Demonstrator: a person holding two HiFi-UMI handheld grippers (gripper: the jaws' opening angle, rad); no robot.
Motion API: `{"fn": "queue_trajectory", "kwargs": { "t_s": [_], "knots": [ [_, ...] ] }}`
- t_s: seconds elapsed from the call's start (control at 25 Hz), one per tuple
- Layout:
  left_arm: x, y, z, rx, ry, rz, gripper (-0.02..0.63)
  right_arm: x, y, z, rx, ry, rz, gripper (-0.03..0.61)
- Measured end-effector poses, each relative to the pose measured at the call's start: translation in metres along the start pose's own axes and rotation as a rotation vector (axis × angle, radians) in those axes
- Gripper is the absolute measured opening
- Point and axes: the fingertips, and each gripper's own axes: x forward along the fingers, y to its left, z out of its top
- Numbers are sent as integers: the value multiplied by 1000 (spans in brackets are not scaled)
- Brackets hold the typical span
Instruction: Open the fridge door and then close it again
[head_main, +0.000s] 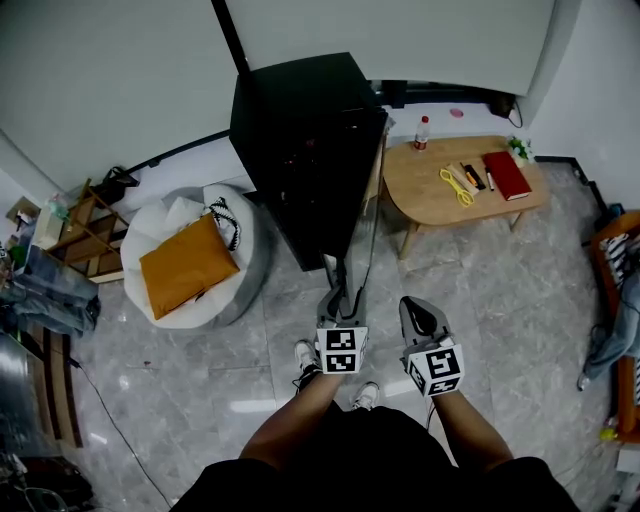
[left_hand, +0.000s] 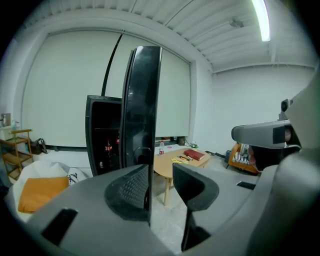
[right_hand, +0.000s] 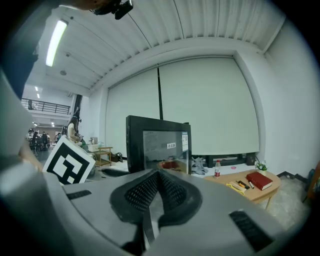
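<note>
black fridge door (left_hand: 143, 107) upright; swung open

left gripper (left_hand: 161, 183) fingers apart, right gripper (right_hand: 159, 189) fingers together

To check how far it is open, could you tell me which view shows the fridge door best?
The head view: from above, the fridge door is swung out from the cabinet, roughly square to its front. The left gripper view shows only the door's edge; the right gripper view shows its glass face, not the angle.
</note>
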Motion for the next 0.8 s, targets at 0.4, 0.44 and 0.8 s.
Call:
{"fn": "queue_trajectory", "kwargs": {
  "t_s": [0.4, 0.44, 0.8],
  "knots": [
    [3, -40, 0, 19, 5, -53, 233, -16, -10, -1, 0, -18, -54, 18],
    [3, -42, 0, 18, 6, -58, 239, -18, -10, -2, 2, -10, -56, 18],
    [4, -55, -1, 13, 38, -86, 295, -31, -12, 0, -4, -30, -87, 18]
  ]
}}
